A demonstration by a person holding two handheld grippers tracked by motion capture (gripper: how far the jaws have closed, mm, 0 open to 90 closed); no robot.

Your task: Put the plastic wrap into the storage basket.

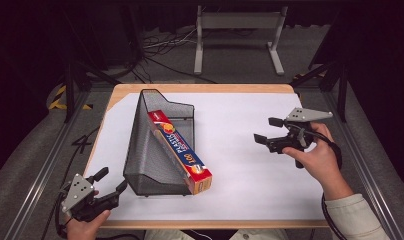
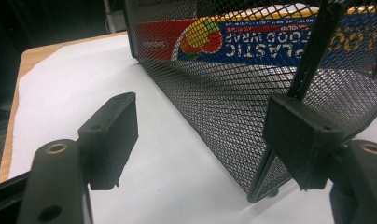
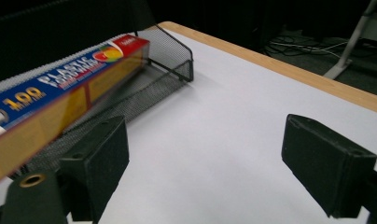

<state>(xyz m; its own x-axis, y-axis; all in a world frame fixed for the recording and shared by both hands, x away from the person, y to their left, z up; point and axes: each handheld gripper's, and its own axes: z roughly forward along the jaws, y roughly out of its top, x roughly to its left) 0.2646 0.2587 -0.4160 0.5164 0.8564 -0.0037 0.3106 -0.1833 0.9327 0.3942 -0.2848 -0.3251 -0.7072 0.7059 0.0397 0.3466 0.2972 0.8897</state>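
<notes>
Plastic wrap, in its long box [image 1: 181, 152], lies slanted inside a black wire-mesh basket [image 1: 145, 145] on the white sheet [image 1: 240, 160] that covers the wooden table [image 1: 200, 88], and one end of the box pokes out past the basket's low open side toward the person. The basket sits between the two grippers, closer to the left one. The left gripper [image 1: 111, 181] hovers at the near corner of the table with its jaws spread apart and nothing between them; from its own camera the left gripper [image 2: 200, 135] points at the near corner of the basket [image 2: 233, 93], one finger [image 2: 298, 135] just beside the basket's corner post and the other finger [image 2: 111, 135] out over bare white sheet, apart from the mesh. Through the mesh the box [image 2: 233, 39] shows beyond the fingers, its print upside down. The right gripper [image 1: 268, 130], held in the person's hand [image 1: 315, 155], hangs above the sheet well apart from the basket, jaws also released and empty. From its camera the right gripper [image 3: 203, 158] has open white sheet between its fingers [image 3: 102, 158], with the box [image 3: 60, 93] and the basket [image 3: 172, 56] off beyond the finger on that side, not touching it. Whether either gripper rests on the sheet I cannot tell.
</notes>
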